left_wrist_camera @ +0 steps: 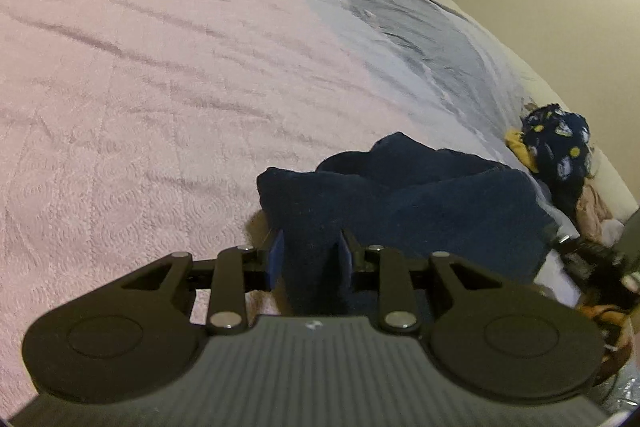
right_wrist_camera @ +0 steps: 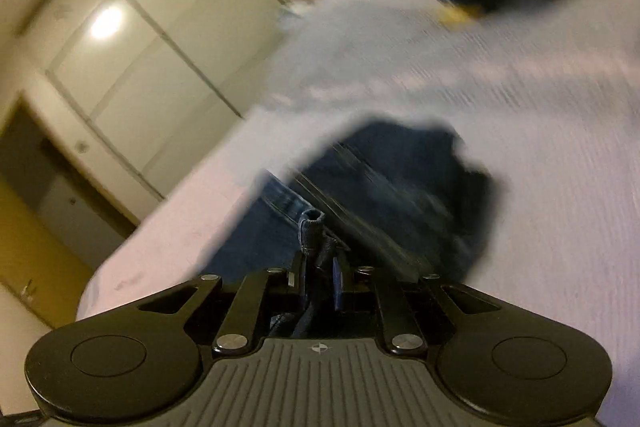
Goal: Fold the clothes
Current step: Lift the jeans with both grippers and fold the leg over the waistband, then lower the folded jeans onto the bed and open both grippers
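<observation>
Navy garment (left_wrist_camera: pixel 400 187) bunched between clenched left gripper (left_wrist_camera: pixel 310 259), right gripper (right_wrist_camera: pixel 318 267) clamping its hem (blurred)

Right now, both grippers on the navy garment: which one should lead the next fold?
Left, probably. The left gripper clamps a thick fold of the navy garment in a sharp view, with open pink bedspread ahead to lay it on. The right gripper pinches only a thin edge, and its view is blurred.

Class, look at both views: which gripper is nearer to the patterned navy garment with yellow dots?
Right, probably. The patterned garment lies beyond the right gripper, while the left gripper grips the navy clothing farther away.
</observation>
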{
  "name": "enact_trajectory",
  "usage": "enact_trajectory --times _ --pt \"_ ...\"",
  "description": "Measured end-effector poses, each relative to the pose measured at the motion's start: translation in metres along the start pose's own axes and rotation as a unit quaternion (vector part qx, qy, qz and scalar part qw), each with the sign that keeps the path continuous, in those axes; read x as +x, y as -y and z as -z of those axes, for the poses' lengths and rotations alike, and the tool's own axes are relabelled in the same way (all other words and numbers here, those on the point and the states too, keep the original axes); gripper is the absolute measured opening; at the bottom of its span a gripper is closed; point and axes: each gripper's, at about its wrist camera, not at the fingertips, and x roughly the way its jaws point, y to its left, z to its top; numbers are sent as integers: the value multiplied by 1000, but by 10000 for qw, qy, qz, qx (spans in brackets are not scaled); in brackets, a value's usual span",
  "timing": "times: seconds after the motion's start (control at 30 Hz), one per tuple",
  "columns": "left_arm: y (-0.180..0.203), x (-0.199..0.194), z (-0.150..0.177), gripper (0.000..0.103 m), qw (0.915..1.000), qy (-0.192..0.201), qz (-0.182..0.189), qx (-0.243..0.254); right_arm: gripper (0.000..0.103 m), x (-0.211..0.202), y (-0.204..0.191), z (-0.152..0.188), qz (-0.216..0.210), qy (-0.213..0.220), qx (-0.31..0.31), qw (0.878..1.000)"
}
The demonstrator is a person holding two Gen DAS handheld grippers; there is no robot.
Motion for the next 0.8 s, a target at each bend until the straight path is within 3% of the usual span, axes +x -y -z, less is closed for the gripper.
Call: enact_trajectory --times 0.1,0.17,0.3,0.4,0.6,0.7,0.8 --pt "7 3 -1 24 9999 58 -70 72 11 -4 -30 -22 -577 518 -844 9934" --pt "13 6 -2 28 9998 90 -36 144 11 -11 -27 -26 -337 738 -1110 9905" --pt "24 22 4 24 9994 -143 -118 276 11 11 51 -22 787 350 -44 9963" --pt "26 30 9 24 9987 -242 -200 396 11 4 59 -21 473 391 140 9980" --pt "20 21 4 23 9998 -104 -85 144 11 0 44 -33 111 512 -250 9983" --pt "20 15 2 23 9999 -55 16 102 11 11 51 -42 615 178 -338 9974" --pt "26 6 0 23 9997 6 56 239 12 11 59 -38 761 27 -141 9970"
